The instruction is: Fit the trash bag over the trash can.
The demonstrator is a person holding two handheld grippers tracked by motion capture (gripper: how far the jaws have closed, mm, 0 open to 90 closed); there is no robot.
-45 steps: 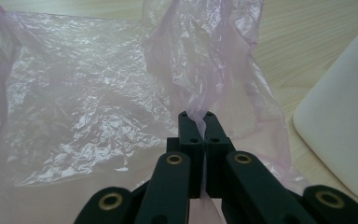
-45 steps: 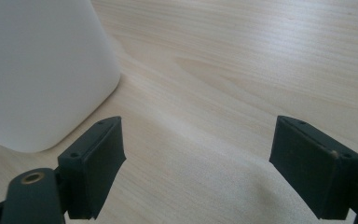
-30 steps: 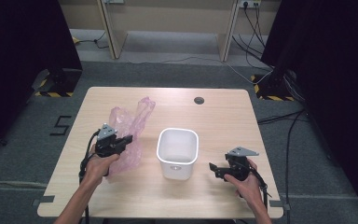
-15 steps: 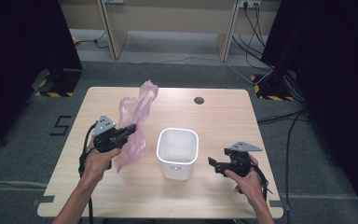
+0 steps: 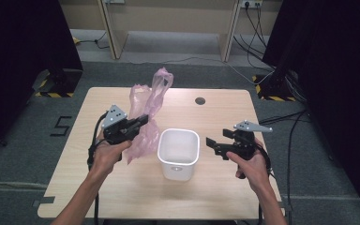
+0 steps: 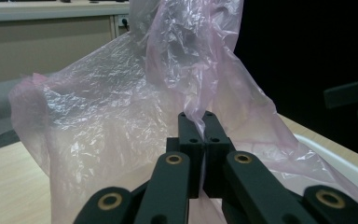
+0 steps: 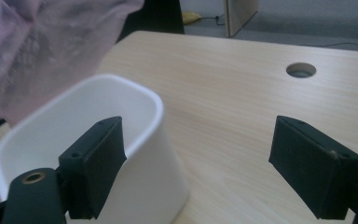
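The left tool (image 5: 143, 120) is clenched on a thin pink plastic bag (image 5: 146, 112), its two black jaws pressed together on a fold of the film, as the left gripper view (image 6: 204, 122) shows. The bag (image 6: 121, 121) is lifted off the light wooden surface (image 5: 122, 192): its handles rise above the jaws and the rest hangs crumpled below, just left of a white plastic bin (image 5: 179, 153). The bin stands upright and open-topped near the middle of the surface, between the two hands. The right tool (image 5: 214, 145) is released, its jaws spread wide and pointing at the bin's right side, close to it but apart. In the right gripper view (image 7: 200, 163) the bin (image 7: 121, 154) sits behind the left jaw, and a round cable hole (image 7: 301, 70) lies farther off in the surface.
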